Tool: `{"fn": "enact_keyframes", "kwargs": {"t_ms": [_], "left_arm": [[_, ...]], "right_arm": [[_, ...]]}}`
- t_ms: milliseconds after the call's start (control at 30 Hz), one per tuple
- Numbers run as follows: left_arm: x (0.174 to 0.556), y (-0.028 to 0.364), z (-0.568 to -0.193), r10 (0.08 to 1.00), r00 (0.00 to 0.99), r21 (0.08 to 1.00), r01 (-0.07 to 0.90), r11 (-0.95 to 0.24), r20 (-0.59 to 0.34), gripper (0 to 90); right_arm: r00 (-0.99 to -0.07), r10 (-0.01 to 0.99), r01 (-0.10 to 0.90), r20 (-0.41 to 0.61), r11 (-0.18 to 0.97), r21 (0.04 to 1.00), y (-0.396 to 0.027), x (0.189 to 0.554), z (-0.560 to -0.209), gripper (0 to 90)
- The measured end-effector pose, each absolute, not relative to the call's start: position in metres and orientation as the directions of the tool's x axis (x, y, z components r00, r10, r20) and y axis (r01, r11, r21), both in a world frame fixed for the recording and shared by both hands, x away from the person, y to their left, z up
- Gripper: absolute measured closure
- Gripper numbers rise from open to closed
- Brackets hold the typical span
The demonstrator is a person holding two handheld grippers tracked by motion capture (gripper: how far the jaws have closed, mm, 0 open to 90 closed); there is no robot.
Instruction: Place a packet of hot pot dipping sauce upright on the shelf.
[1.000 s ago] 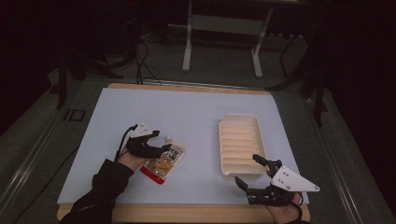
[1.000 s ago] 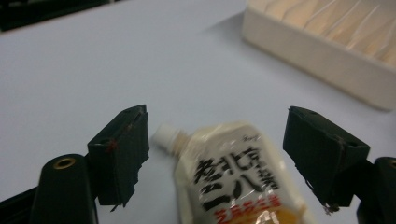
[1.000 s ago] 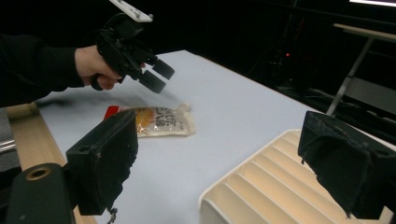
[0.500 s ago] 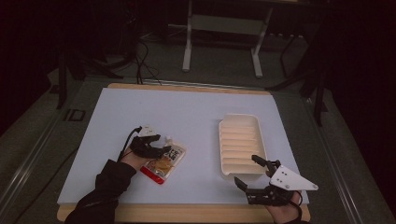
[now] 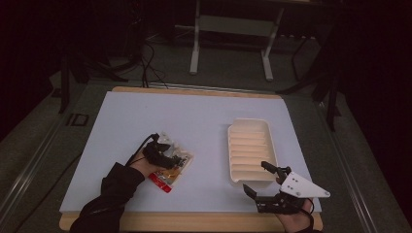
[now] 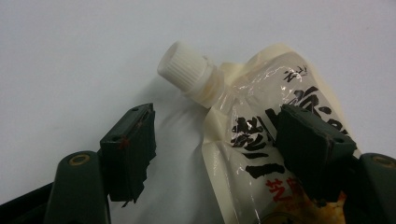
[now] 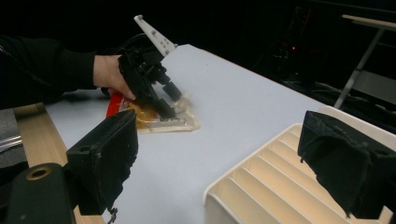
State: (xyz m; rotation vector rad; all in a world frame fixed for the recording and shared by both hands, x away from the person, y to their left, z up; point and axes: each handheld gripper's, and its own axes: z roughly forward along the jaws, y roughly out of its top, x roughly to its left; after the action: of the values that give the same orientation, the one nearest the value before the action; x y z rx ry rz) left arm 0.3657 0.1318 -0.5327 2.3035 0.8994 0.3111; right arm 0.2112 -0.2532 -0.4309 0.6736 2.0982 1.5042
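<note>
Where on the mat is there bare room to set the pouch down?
Bare mat lies beyond the pouch and between it and the ribbed tray. The near-left corner is crowded by the left gripper; the right gripper crowds the tray's near end.

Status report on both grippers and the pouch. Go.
Left gripper open over spouted pouch, one pad above it, no grip. Right gripper open at ribbed tray. Nothing in the way.

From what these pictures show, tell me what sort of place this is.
Probably a lab or studio set up for recording handling work: a white-topped table in a dark room, cables on the floor, and a bare metal stand behind it.
</note>
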Motion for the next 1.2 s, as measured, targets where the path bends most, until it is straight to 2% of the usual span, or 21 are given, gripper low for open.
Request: {"fn": "enact_keyframes", "kwargs": {"t_ms": [100, 167, 267, 400, 433, 467, 533, 600, 867, 1067, 1200], "left_arm": [[0.366, 0.129, -0.53, 0.669, 0.743, 0.621, 0.526, -0.581, -0.003, 31.4], [0.364, 0.127, -0.529, 0.658, 0.753, 0.617, 0.517, -0.593, 0.002, 36.0], [0.361, 0.124, -0.526, 0.639, 0.769, 0.61, 0.509, -0.608, -0.006, 50.2], [0.362, 0.117, -0.521, 0.627, 0.779, 0.567, 0.518, -0.64, -0.003, 61.7], [0.361, 0.116, -0.52, 0.623, 0.782, 0.56, 0.517, -0.648, -0.001, 70.1], [0.361, 0.115, -0.519, 0.617, 0.787, 0.553, 0.508, -0.661, 0.014, 74.6], [0.36, 0.111, -0.517, 0.613, 0.789, 0.538, 0.501, -0.678, 0.037, 80.5], [0.36, 0.112, -0.515, 0.619, 0.785, 0.538, 0.512, -0.669, 0.023, 84.6], [0.353, 0.126, -0.501, 0.645, 0.763, 0.621, 0.528, -0.58, -0.047, 88.1], [0.338, 0.131, -0.484, 0.65, 0.759, 0.681, 0.497, -0.538, -0.041, 88.6], [0.327, 0.131, -0.475, 0.639, 0.768, 0.711, 0.465, -0.527, -0.029, 88.7]], "right_arm": [[-0.772, 0.63, 0.12, -0.086, 0.276, 0.954, -0.253, 0.211, -0.431, 12.1], [-0.771, 0.631, 0.116, -0.089, 0.276, 0.954, -0.254, 0.211, -0.431, 12.1], [-0.771, 0.631, 0.121, -0.082, 0.273, 0.954, -0.254, 0.212, -0.431, 12.2], [-0.773, 0.63, 0.122, -0.082, 0.275, 0.954, -0.254, 0.212, -0.431, 12.2], [-0.773, 0.629, 0.119, -0.084, 0.275, 0.954, -0.254, 0.211, -0.431, 12.2], [-0.773, 0.629, 0.118, -0.085, 0.274, 0.955, -0.254, 0.211, -0.43, 12.2], [-0.772, 0.631, 0.12, -0.082, 0.272, 0.955, -0.254, 0.211, -0.43, 12.3], [-0.772, 0.631, 0.127, -0.075, 0.268, 0.955, -0.255, 0.212, -0.431, 12.3], [-0.77, 0.635, 0.127, -0.064, 0.251, 0.96, -0.257, 0.212, -0.43, 12.2], [-0.766, 0.64, 0.121, -0.065, 0.243, 0.962, -0.26, 0.213, -0.429, 10.8], [-0.753, 0.645, 0.081, -0.134, 0.293, 0.953, -0.259, 0.214, -0.432, 11.6]]}}
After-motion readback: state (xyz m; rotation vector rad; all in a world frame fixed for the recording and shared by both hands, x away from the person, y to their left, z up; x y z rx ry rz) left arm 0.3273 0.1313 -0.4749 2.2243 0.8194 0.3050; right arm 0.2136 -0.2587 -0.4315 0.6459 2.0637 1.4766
